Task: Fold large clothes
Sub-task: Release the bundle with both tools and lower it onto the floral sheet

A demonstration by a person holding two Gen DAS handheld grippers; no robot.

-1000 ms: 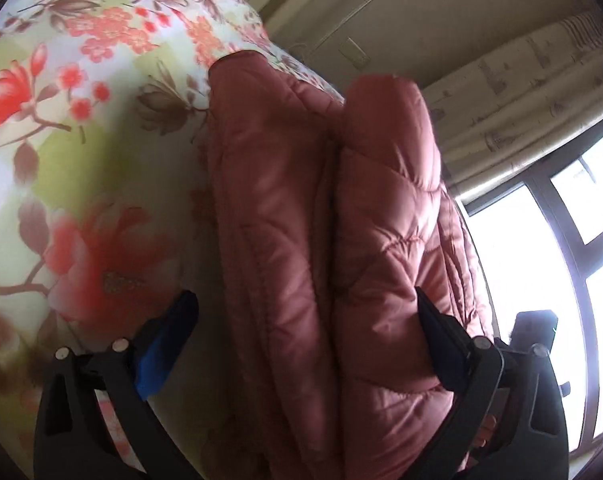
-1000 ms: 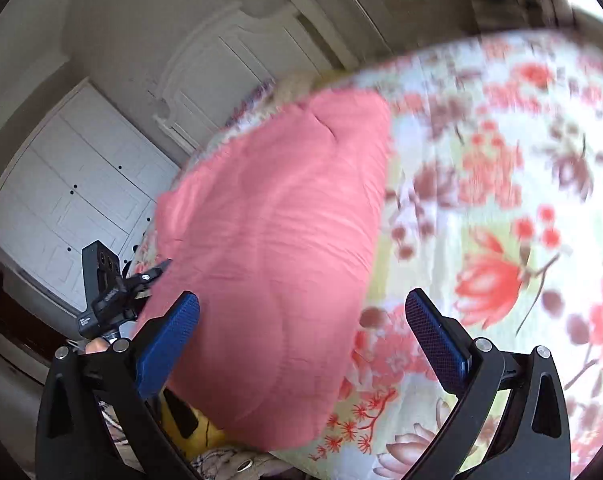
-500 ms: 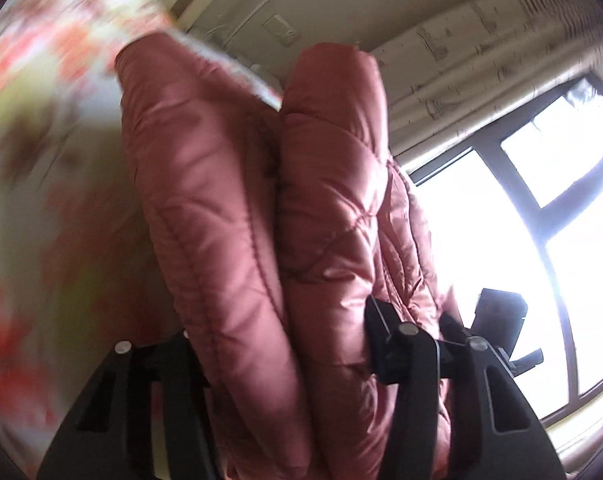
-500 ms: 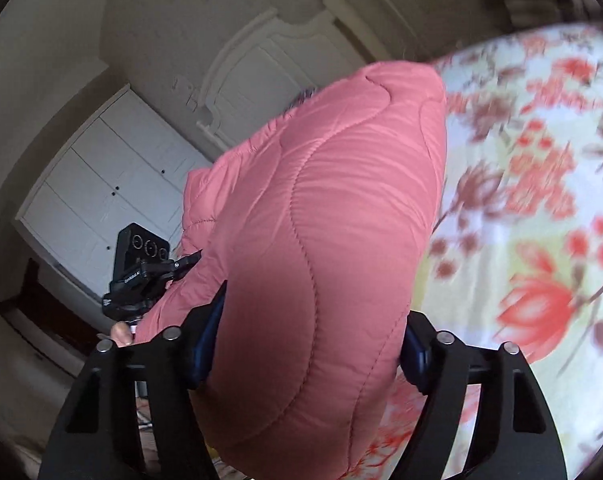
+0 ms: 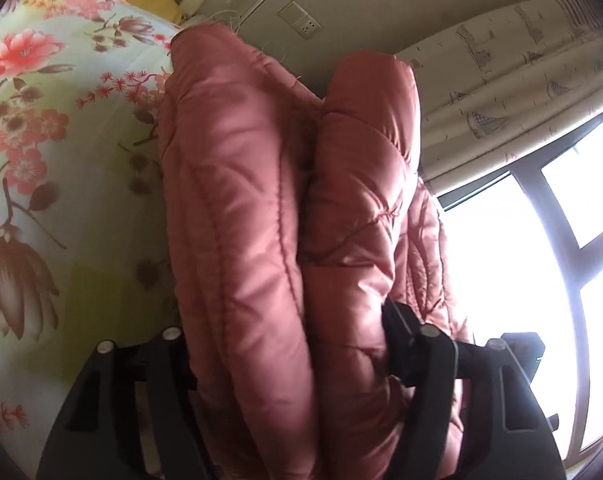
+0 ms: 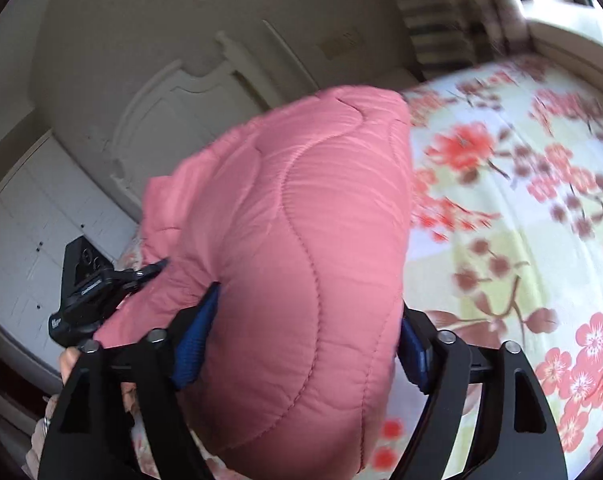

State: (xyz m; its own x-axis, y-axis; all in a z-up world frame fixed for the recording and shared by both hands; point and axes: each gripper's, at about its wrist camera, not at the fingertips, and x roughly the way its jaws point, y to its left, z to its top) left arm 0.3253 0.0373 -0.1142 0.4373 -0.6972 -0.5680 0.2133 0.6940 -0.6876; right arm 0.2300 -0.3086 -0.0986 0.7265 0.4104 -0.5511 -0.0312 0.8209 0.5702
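A: What changed just now?
B: Both claws closed onto the folded pink jacket, then eased slightly; left claw and right claw each clamp a thick bundle, so the fold can be carried.
A: Where is it?
B: Above the floral bed, long axis running away from each claw toward the headboard wall.

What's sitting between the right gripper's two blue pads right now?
In the right wrist view, a thick folded bulge of the pink quilted jacket fills the whole gap of the right gripper; both pads press into it above the floral bedspread.
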